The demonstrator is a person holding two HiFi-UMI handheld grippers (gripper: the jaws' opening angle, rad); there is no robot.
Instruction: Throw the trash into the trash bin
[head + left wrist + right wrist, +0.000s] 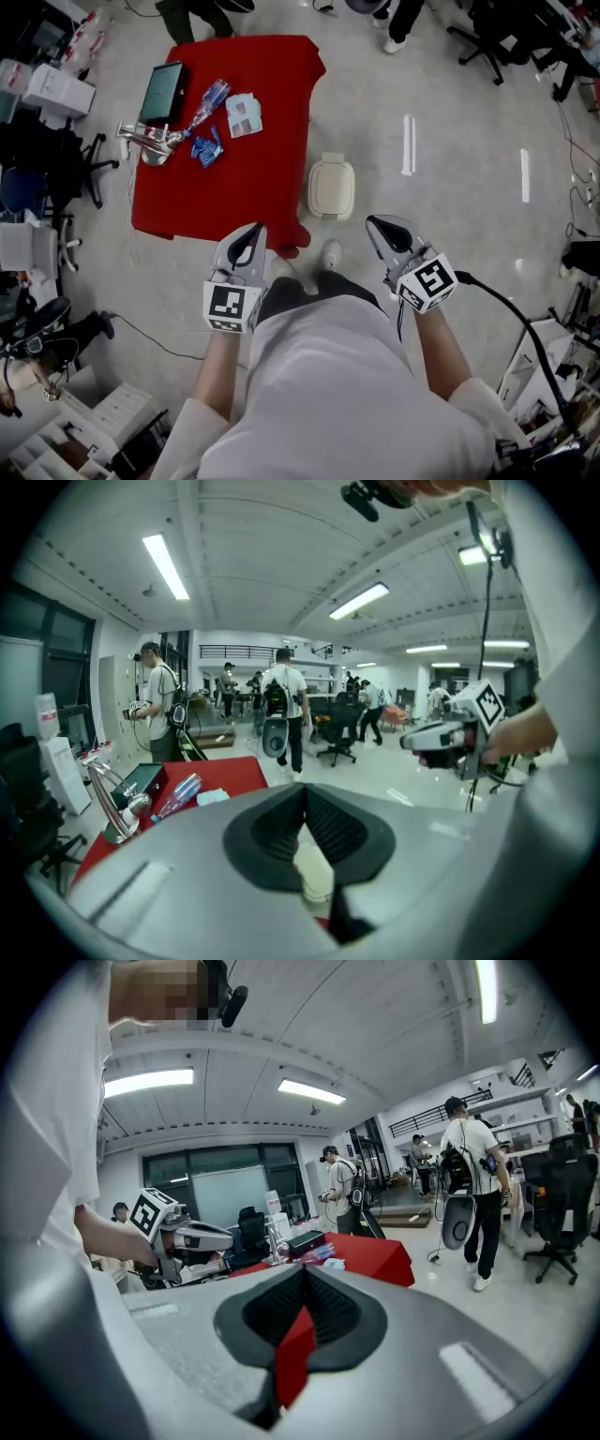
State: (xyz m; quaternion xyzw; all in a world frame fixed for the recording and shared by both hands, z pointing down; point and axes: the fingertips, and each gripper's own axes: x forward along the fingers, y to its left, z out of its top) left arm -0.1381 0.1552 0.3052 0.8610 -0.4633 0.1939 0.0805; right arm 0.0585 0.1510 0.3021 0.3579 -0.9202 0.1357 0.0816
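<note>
Your head camera looks steeply down over your chest at the floor (441, 112) and red table (234, 159), while each gripper camera sits close behind its own jaws, facing roughly level across the room toward that same table.

No words, numbers or brand names can be read in any view. The only printed signs are black-and-white square marker patterns on the cubes of the left gripper (251, 234) and right gripper (380, 227). Print on the pale packet (244, 114) on the red table (253, 183) is too small to read.
</note>
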